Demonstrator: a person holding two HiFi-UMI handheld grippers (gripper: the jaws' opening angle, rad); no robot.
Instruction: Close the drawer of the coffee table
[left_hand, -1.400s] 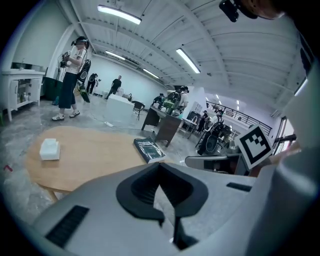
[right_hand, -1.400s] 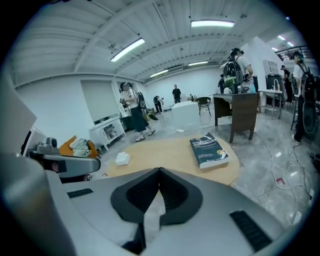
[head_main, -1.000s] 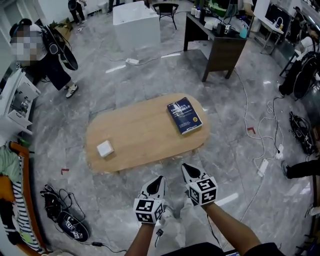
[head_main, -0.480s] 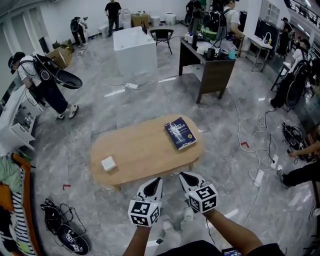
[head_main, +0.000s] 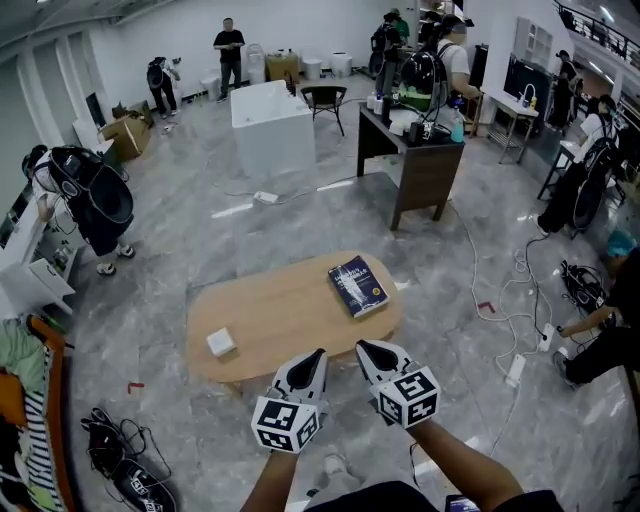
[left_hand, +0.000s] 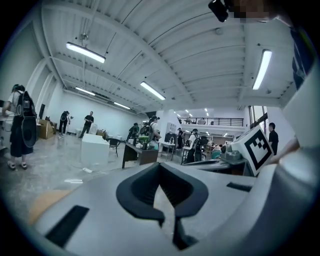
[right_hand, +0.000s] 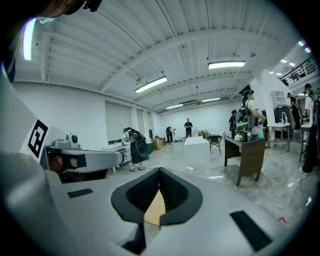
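Both grippers are clenched on nothing. In its own view our left gripper has its jaws met at the tips, and so has our right gripper, with a sliver of pale wood showing through the gap behind the tips. From the head view the left gripper and the right gripper hang side by side, a little apart, their tips at the near edge of the coffee table.

That one oval table stands straight ahead of us on the grey floor. We see only its top from above, so we cannot make out the drawer or tell how far it stands open. Two things lie on the top: one dark blue book near the right end and one small white box near the left end, well apart from each other.

Beyond the table stand one dark desk, one white block and one black chair. Two people stand by the back wall, and one more with a backpack is at the left.

Against a second ago, the head view has tipped up: the back wall and ceiling now show, and the table looks smaller. Book and box keep their places on the top, and both grippers stay clenched at the near edge.
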